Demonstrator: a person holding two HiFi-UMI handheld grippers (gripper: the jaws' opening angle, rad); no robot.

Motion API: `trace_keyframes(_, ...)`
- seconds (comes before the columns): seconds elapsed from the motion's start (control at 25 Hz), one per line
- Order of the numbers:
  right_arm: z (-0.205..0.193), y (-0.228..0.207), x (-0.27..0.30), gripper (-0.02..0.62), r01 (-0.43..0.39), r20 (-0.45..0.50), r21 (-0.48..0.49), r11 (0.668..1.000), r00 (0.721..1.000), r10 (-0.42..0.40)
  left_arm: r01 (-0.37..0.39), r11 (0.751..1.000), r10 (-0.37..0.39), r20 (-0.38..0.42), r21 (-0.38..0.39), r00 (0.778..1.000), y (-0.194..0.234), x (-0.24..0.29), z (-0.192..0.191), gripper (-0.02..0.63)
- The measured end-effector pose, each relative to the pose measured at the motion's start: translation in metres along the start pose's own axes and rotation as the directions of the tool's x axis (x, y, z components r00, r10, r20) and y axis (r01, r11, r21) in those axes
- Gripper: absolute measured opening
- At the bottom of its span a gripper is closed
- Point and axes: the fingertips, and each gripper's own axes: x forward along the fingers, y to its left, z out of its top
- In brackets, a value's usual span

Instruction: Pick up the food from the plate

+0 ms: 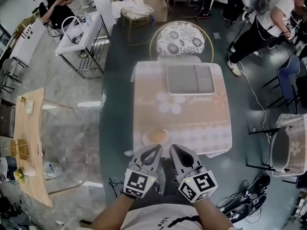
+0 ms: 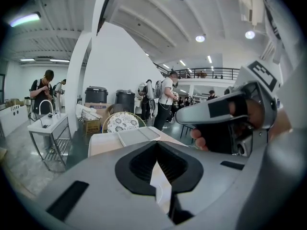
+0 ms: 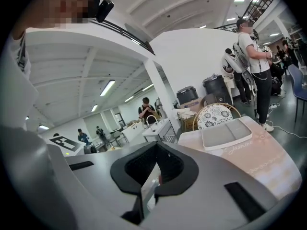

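The left gripper and right gripper, jaws closed on nothing, hover at the table's near edge, so best open one, then straddle the food on the plate squarely.

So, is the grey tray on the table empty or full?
Empty. In the head view both compartments of the grey tray show only bare grey surface; the food lies on the plate nearer.

A large open lab hall: a mock dining worktop, a sink stand, floor cables and a person wearing recording gear.
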Motion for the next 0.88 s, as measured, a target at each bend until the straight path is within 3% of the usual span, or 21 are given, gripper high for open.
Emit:
trace_keyframes(0.64,-0.062,-0.058,0.043,0.012,0.031,-0.008,0.072,0.997,1.000,-0.030,0.007,0.999,-0.004,-0.106,0.035,0.994,0.029,0.062,-0.088,0.008)
trace_keyframes(0.88,-0.078,-0.064,0.054,0.012,0.026,-0.007,0.084,0.996,1.000,-0.026,0.030,0.996,-0.017,-0.149,0.088,0.989,0.032,0.080,-0.111,0.168)
